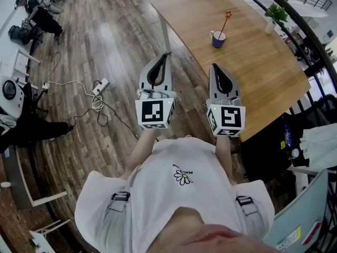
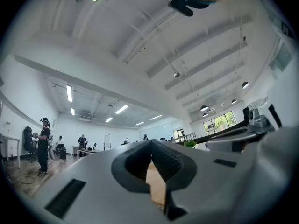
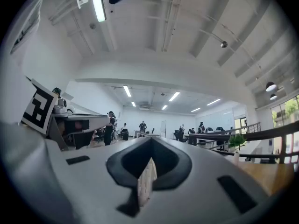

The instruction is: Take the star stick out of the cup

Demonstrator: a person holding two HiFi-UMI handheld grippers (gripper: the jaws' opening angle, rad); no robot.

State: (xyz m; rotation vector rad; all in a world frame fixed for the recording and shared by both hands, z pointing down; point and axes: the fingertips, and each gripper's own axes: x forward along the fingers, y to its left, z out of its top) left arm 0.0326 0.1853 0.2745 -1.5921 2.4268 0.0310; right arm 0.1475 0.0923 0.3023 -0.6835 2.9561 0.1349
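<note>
A blue and white cup (image 1: 218,38) stands on the wooden table (image 1: 263,67), towards its far side. The red star stick (image 1: 227,19) stands in the cup, leaning right, star on top. Both grippers are held side by side at chest height, well short of the cup. My left gripper (image 1: 166,55) is over the floor left of the table, jaws shut and empty. My right gripper (image 1: 214,66) is over the table's near edge, also shut and empty. Neither gripper view shows the cup; both look out across the room past the shut left gripper (image 2: 152,143) and right gripper (image 3: 150,140).
A small plant in a white pot (image 1: 274,17) (image 3: 237,143) stands at the table's far right edge. A white table leg (image 1: 165,33) drops just beyond the left gripper. A power strip and cables (image 1: 99,88) lie on the wooden floor, left. People stand far off.
</note>
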